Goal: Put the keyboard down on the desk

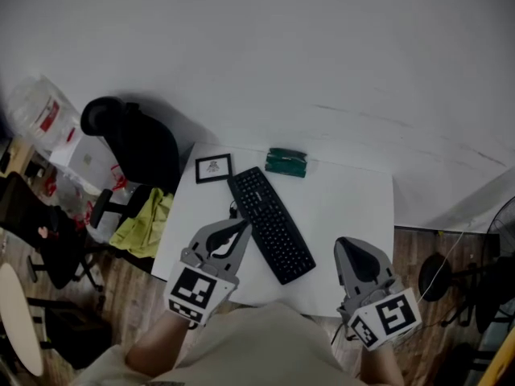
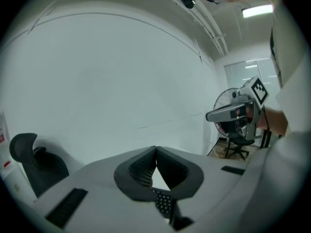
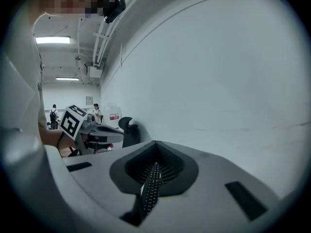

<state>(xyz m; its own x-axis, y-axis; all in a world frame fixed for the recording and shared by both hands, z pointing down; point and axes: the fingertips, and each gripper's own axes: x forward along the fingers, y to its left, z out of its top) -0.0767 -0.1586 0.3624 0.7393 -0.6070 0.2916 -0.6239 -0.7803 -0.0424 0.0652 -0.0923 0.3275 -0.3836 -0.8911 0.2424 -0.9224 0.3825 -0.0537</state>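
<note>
Though askew, keyboard [image 1: 270,224] flat on desk [image 1: 354,207].

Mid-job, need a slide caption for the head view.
Black keyboard lies diagonally on the white desk; left gripper, shut, by its left edge, right gripper, shut, apart.

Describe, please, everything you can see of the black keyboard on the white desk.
The keyboard is a black, plastic-looking board with rows of dark keys. It lies flat, keys up, diagonally on the white desk, its far end near a small framed picture, its near end by the front edge. The left gripper hangs shut at one long edge; contact is unclear.
</note>
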